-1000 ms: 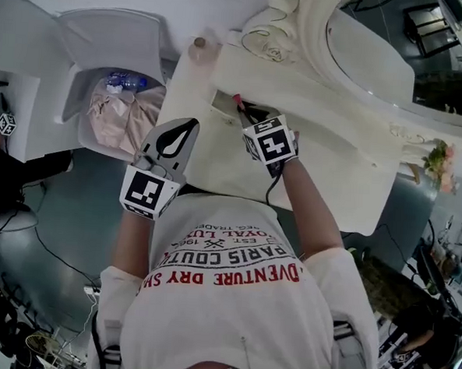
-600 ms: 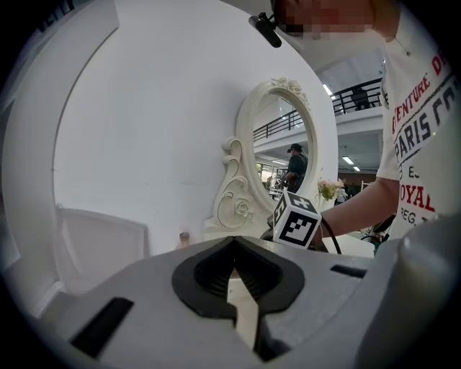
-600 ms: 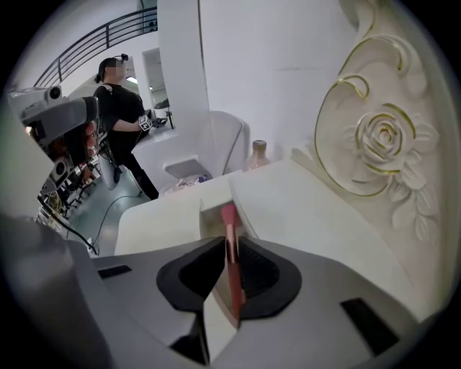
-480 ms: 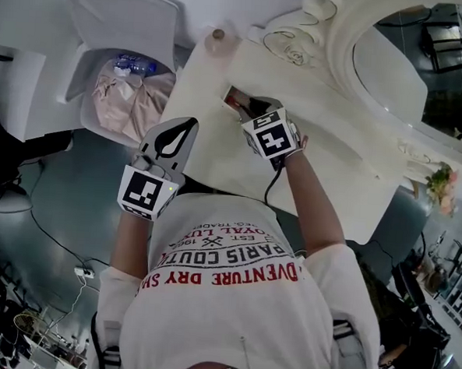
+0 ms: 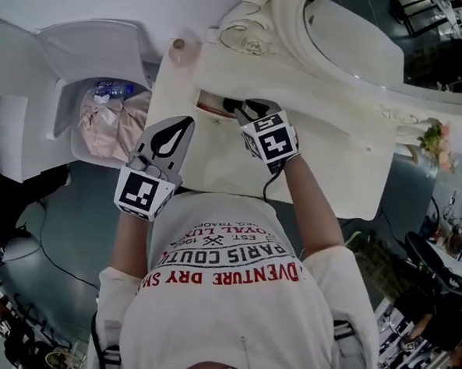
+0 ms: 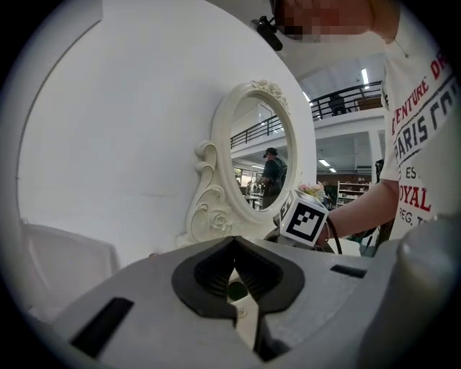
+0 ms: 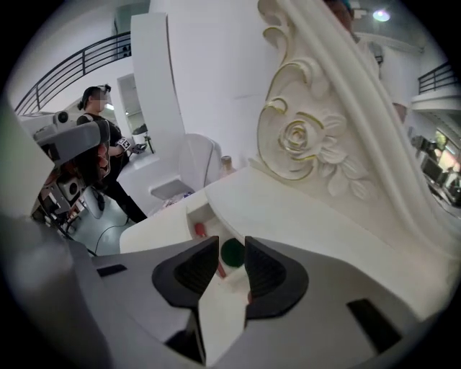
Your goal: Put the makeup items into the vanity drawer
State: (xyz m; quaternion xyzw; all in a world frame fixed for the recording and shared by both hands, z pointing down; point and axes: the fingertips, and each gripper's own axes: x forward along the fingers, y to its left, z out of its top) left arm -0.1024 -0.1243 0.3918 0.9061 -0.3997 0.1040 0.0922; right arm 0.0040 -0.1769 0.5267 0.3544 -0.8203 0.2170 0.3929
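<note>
Change is slight on the left. The left tool [image 5: 189,125] hangs clenched and empty by the left front edge of the bench [image 5: 333,174], much where it was a second ago, its tips pointing toward the drawer [image 5: 207,108]. That drawer stands open below the carved mirror frame [image 5: 252,25], and the right tool [image 5: 242,107] hovers over it. A second ago something red-tipped showed just beyond this tool's tip. Now its jaws have just been opening and stand released, pads apart. In the right gripper view a round green item [image 7: 232,251] shows in the gap between the pads, but it lies beyond them inside the drawer, untouched. A red item [image 7: 199,230] lies further left in the same drawer.

At the far left a white bin [image 5: 66,142] with its lid up holds a pink bag, just beside the bench's left edge. Bare bench top lies between the left tool and the drawer. Right of the right tool the top is bare out to the front edge and the right corner. The mirror frame runs along the back edge and closes off that side. Flowers [image 5: 435,145] sit near the far right end.
</note>
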